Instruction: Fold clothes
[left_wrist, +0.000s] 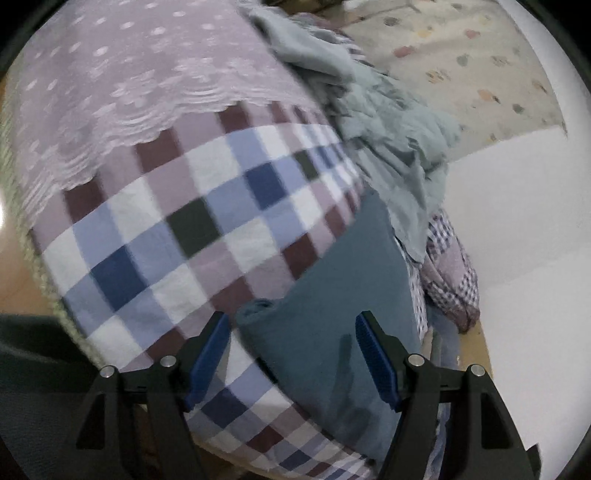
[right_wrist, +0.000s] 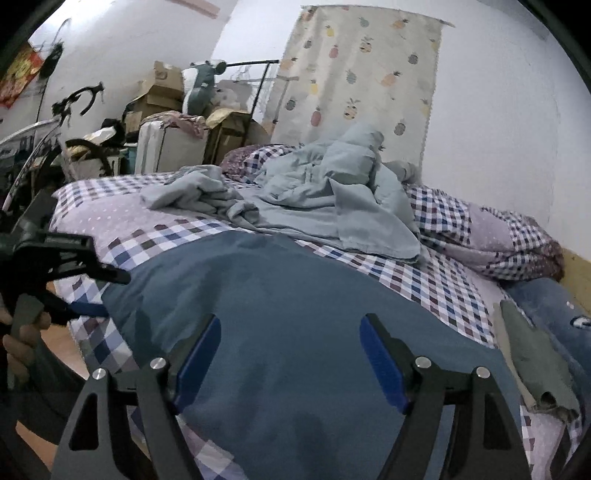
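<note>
both grippers, left gripper (left_wrist: 291, 354) and right gripper (right_wrist: 290, 360), are held with fingers spread over the teal garment (right_wrist: 295, 314); its near edge should be pinched evenly before folding.

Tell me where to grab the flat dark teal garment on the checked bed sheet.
Take the dark teal garment by its near left corner, coming in from the bed's edge with the left gripper: there the fabric bunches up, while elsewhere it lies flat.
</note>
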